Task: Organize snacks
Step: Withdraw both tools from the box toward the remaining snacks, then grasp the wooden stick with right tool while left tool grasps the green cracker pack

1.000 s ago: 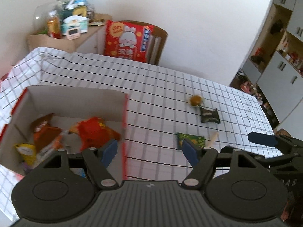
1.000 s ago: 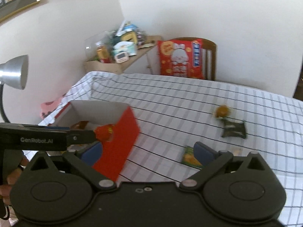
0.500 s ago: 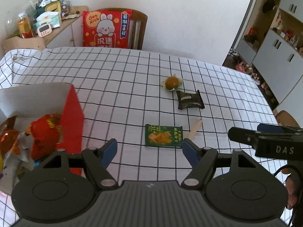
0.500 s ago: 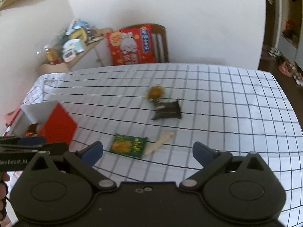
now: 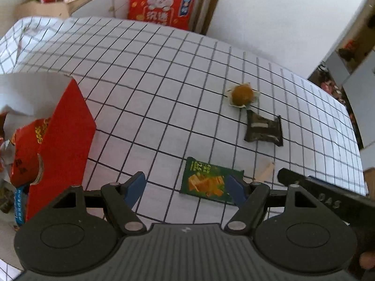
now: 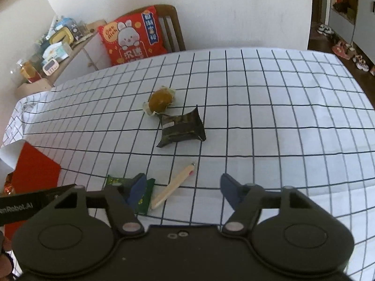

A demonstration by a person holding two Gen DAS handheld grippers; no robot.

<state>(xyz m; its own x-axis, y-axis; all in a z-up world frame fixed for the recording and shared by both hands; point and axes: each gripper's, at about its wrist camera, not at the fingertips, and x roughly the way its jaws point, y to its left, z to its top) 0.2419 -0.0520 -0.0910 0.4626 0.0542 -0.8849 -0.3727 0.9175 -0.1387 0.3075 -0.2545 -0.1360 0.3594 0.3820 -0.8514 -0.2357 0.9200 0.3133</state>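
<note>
Both our left gripper's (image 5: 186, 186) blue fingers (image 5: 134, 185) stand apart over the checked tablecloth (image 5: 164, 89) with nothing pressed between them; the right-hand fingertip overlaps the near edge of the green snack packet (image 5: 206, 180) in this view, and we cannot tell whether it touches it. Beyond the packet lie a dark wrapped snack (image 5: 262, 130) and, farther still, a round brown snack in clear wrap (image 5: 242, 93). A pale stick snack (image 5: 266, 172) lies just right of the green packet. At the left edge sits the red-sided box (image 5: 63, 145), with a red bag (image 5: 25, 145) inside it. Our right gripper (image 5: 311, 192) enters from the right.

From the right wrist, our right gripper's (image 6: 182, 188) jaws are closing, yet the pads press on nothing. The pale stick snack (image 6: 173, 186) lies between the fingers (image 6: 228, 187), nearer the left one, which covers part of the green snack packet (image 6: 145, 199). The dark wrapped snack (image 6: 181, 128) and the round brown snack (image 6: 160, 100) lie beyond, just beside each other. The red-sided box (image 6: 32, 171) shows at far left, with our left gripper (image 6: 25, 201) in front of it.
</note>
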